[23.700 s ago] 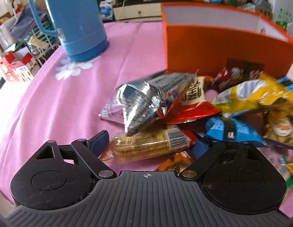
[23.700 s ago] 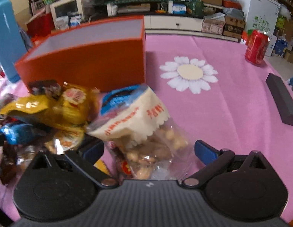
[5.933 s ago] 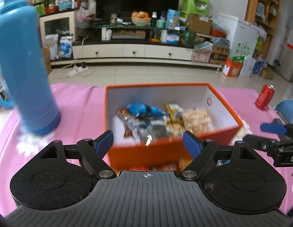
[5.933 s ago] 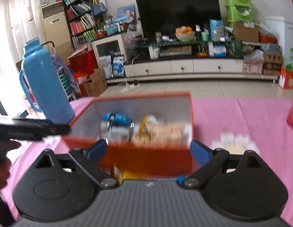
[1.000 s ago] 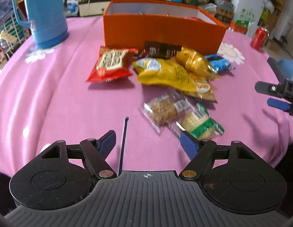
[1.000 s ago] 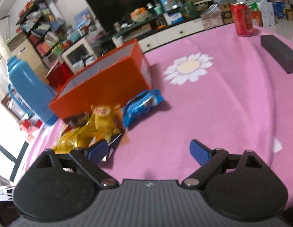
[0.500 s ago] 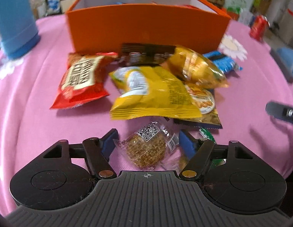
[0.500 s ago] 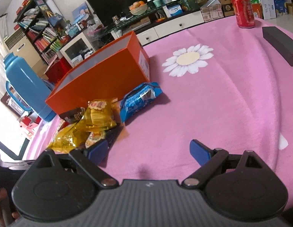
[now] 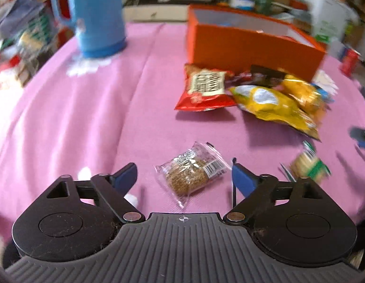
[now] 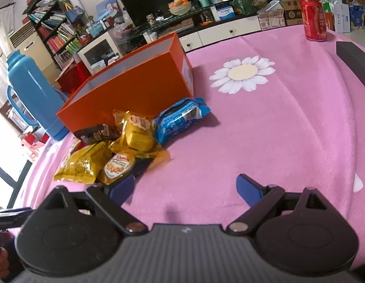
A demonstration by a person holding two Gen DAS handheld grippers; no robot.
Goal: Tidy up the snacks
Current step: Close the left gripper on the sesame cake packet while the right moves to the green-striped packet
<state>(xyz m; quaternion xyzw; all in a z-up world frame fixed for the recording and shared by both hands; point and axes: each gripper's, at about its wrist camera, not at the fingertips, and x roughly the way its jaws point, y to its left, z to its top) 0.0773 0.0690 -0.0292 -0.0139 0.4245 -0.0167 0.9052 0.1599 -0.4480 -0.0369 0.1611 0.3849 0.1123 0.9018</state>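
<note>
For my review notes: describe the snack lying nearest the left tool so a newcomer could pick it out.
Start at the orange box on the pink tablecloth, then come toward the camera past the heap of bright bags. The clear-wrapped brown cake lies alone on the cloth, the only see-through packet with a barcode label.

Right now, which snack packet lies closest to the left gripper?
The clear-wrapped brown cake, alone between the left gripper's opening jaws, untouched; the other packets lie farther off, nearer the orange box.

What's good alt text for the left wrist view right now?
The left gripper, jaws opening, straddles a clear-wrapped round cake lying untouched on the pink tablecloth. Beyond it, red and yellow snack bags lie before an orange box, with a blue thermos far left.
</note>
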